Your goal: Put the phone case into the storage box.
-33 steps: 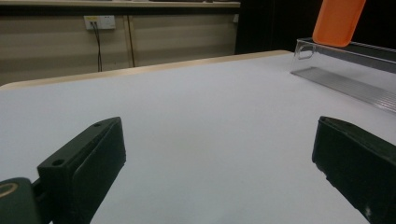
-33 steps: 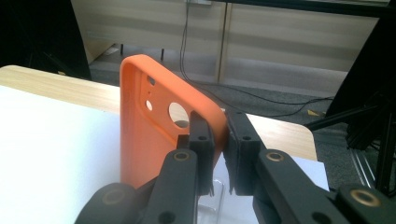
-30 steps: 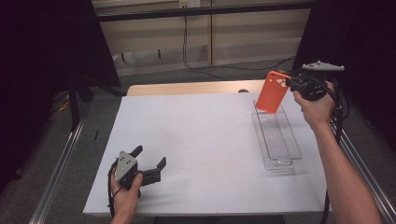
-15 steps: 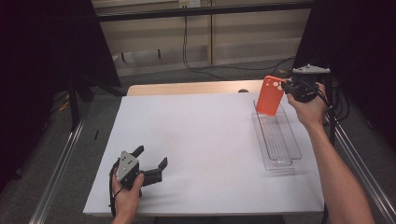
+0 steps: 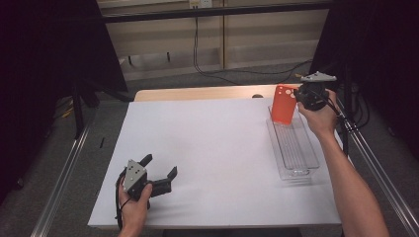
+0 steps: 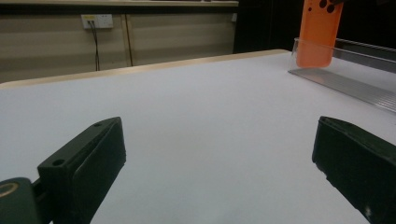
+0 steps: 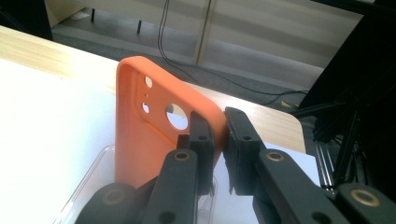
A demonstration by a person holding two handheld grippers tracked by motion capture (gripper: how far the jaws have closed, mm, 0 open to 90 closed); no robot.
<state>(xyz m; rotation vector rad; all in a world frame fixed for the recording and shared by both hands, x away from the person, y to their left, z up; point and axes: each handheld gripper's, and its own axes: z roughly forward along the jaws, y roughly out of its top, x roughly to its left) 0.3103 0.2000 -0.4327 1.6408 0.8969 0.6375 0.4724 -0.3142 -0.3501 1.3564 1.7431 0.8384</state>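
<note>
Holding orange phone case [image 5: 283, 104] over clear tray [image 5: 296, 148]

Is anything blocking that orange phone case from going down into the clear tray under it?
Nothing visible: the orange phone case, clamped by the right hand-held gripper, hangs upright over the clear plastic tray's far end, whose channel looks bare.

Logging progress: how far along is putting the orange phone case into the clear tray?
Done: the right tongs grip the orange phone case by its edge. In hand: it hangs upright at the clear tray's far end. Left: setting it down and releasing. The left tongs rest open.
</note>
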